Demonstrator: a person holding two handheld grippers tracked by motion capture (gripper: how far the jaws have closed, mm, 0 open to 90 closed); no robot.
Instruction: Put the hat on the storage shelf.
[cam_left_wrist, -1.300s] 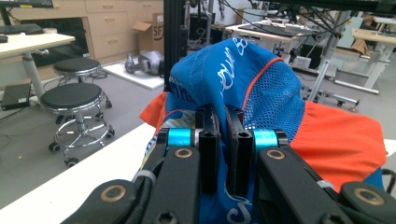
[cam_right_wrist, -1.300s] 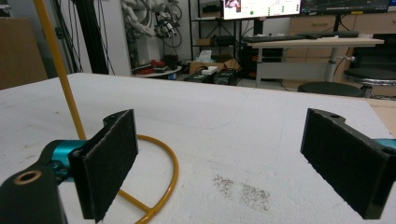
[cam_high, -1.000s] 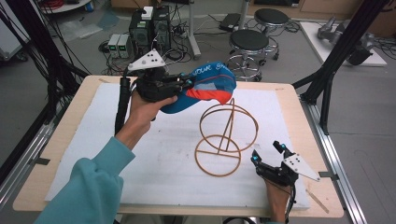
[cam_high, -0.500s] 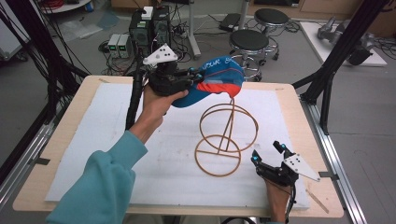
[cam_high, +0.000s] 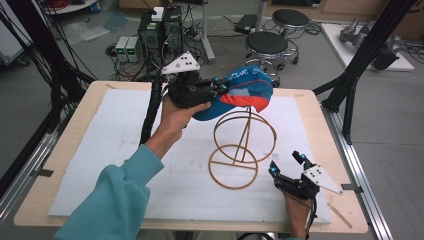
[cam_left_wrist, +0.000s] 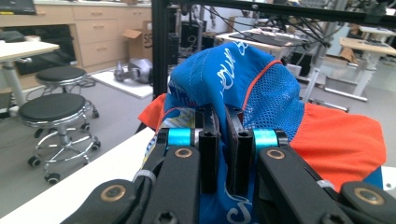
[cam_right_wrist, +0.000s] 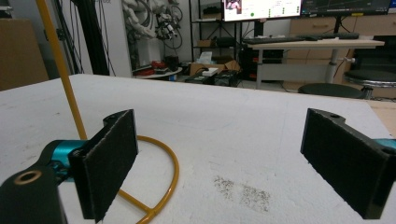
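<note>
A blue cap (cam_high: 240, 90) with an orange brim and mesh panels hangs in the air, held by my left gripper (cam_high: 218, 88), whose jaws are shut on its fabric edge. It hovers just above the top ring of a gold wire stand (cam_high: 243, 145) that rests mid-table. In the left gripper view the cap (cam_left_wrist: 243, 79) bulges up behind the closed left gripper (cam_left_wrist: 223, 140). My right gripper (cam_high: 286, 164) rests low at the table's front right, jaws wide open and empty, near the stand's base ring (cam_right_wrist: 163, 172). The right gripper (cam_right_wrist: 224, 163) looks across bare white sheet.
A white foam sheet (cam_high: 125, 150) covers the wooden table (cam_high: 65, 145). Black frame posts (cam_high: 350, 90) rise at the right edge. Stools (cam_high: 267, 45) and computer boxes (cam_high: 160, 30) stand on the floor beyond the far edge.
My left hand has carried the cap rightward, so it now sits over the top of the wire stand. The right gripper has stayed put.
</note>
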